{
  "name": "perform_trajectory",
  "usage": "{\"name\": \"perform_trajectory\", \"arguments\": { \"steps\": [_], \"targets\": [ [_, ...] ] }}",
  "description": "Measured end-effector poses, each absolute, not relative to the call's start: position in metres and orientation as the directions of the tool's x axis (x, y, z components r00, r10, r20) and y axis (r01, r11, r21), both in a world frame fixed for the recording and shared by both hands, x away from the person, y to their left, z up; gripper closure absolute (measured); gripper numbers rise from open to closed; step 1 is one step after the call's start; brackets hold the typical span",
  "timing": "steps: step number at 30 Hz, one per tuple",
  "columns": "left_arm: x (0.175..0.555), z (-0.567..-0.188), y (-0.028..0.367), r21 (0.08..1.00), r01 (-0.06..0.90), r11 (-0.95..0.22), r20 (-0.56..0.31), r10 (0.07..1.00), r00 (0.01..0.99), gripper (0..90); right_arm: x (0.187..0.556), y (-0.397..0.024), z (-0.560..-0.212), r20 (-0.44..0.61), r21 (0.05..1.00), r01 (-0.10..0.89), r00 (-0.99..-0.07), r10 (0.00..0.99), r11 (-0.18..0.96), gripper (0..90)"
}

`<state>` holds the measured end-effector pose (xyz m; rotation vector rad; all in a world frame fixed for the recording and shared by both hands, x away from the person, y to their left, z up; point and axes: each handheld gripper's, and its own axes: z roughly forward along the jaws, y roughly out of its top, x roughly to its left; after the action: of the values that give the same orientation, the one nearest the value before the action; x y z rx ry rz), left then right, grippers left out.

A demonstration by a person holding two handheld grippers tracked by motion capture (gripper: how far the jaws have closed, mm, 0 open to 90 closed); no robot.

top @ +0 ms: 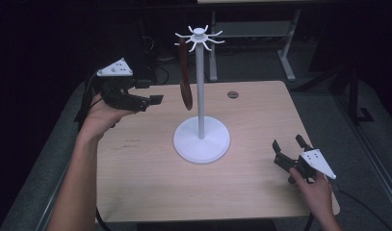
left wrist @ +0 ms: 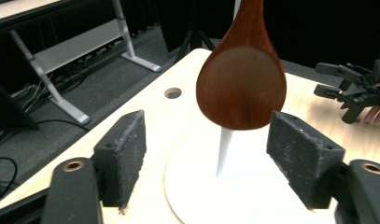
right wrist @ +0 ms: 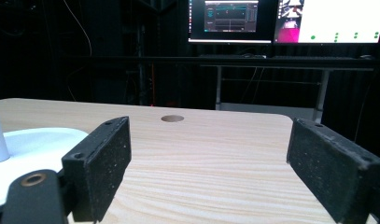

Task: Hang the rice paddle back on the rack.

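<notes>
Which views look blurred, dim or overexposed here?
High view: dark surroundings, the table evenly lit. Left gripper view: the wooden spoon looks soft, the white stand base washed out. Right gripper view: monitors blown out against a dark room.

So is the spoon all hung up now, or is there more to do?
It looks done: the brown wooden spoon hangs from a hook at the top of the white stand. The left gripper is open beside it, its pads apart and off the spoon. The right gripper rests open on the table, holding nothing. What seems left is pulling the left hand away.
</notes>
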<state>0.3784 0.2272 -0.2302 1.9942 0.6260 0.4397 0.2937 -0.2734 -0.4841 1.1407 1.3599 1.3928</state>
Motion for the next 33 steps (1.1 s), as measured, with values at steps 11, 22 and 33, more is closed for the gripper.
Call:
{"name": "perform_trajectory", "arguments": {
  "steps": [11, 22, 33],
  "targets": [
    [0.362, -0.261, 0.241, 0.861, 0.280, -0.424, 0.050, 0.619, 0.784, 21.2, 0.294, -0.273, -0.484, 0.042, 0.999, 0.021, -0.215, 0.976, -0.039, 13.1],
    [0.346, -0.292, 0.256, 0.851, 0.322, -0.416, 0.034, 0.653, 0.756, 18.6, 0.294, -0.273, -0.484, 0.042, 0.999, 0.020, -0.213, 0.976, -0.038, 13.0],
    [0.334, -0.336, 0.270, 0.839, 0.374, -0.395, 0.013, 0.701, 0.713, 17.1, 0.294, -0.273, -0.484, 0.045, 0.999, 0.021, -0.213, 0.976, -0.042, 13.0]
  ]
}}
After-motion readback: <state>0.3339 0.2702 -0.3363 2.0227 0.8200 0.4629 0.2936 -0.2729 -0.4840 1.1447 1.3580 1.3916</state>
